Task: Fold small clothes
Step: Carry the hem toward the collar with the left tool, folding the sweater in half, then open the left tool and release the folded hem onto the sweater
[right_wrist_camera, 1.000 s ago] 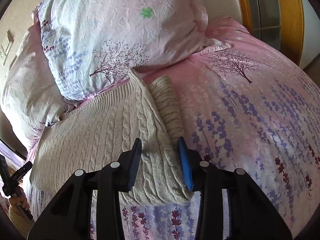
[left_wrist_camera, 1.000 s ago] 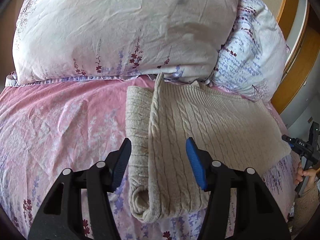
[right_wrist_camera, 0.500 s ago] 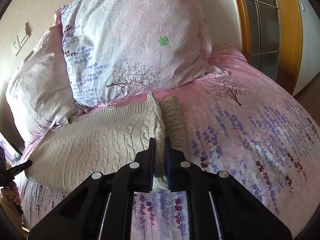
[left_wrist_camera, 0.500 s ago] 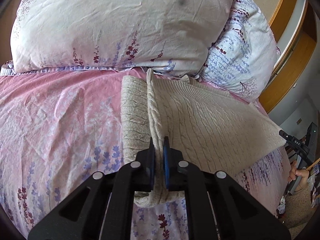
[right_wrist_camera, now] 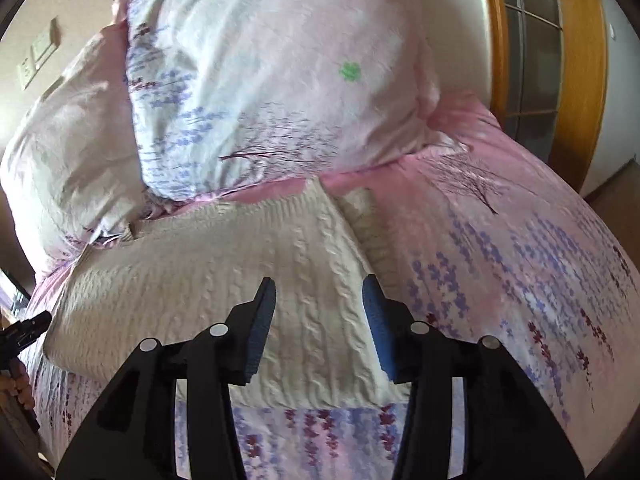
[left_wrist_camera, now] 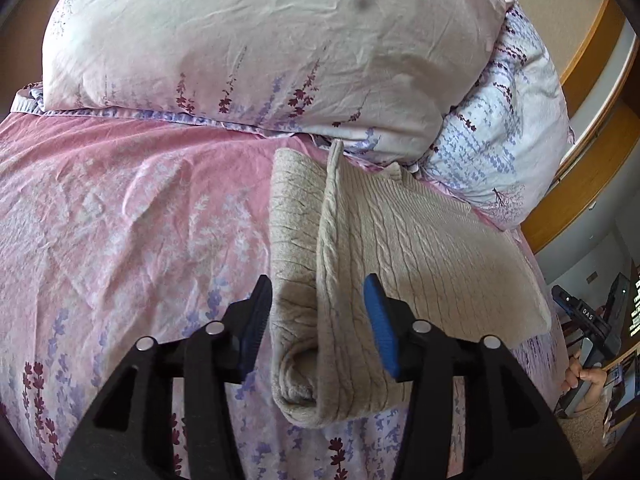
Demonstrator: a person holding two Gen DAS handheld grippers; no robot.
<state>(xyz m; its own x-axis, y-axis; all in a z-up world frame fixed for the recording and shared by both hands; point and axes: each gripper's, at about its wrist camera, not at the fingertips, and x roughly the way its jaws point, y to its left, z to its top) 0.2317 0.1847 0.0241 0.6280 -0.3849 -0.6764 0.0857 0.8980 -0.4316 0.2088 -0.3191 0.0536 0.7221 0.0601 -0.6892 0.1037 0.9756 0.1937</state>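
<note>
A pink floral bedsheet [left_wrist_camera: 132,216] is spread over the bed, with two crumpled pillows [left_wrist_camera: 256,44] at the far end. A beige cable-knit sweater [left_wrist_camera: 420,256] is laid near the pillows, one side folded over the body so that a raised ridge runs near to far; the knit is thick, soft and ribbed.

Step judged: a side fold just set down. The left gripper [left_wrist_camera: 318,320] is opening, the ridge between its pads but not pressed. The right gripper [right_wrist_camera: 319,322] is opening above the knit, nothing held.

Next move judged: the near hem to be regripped by both grippers and carried toward the pillows.
</note>
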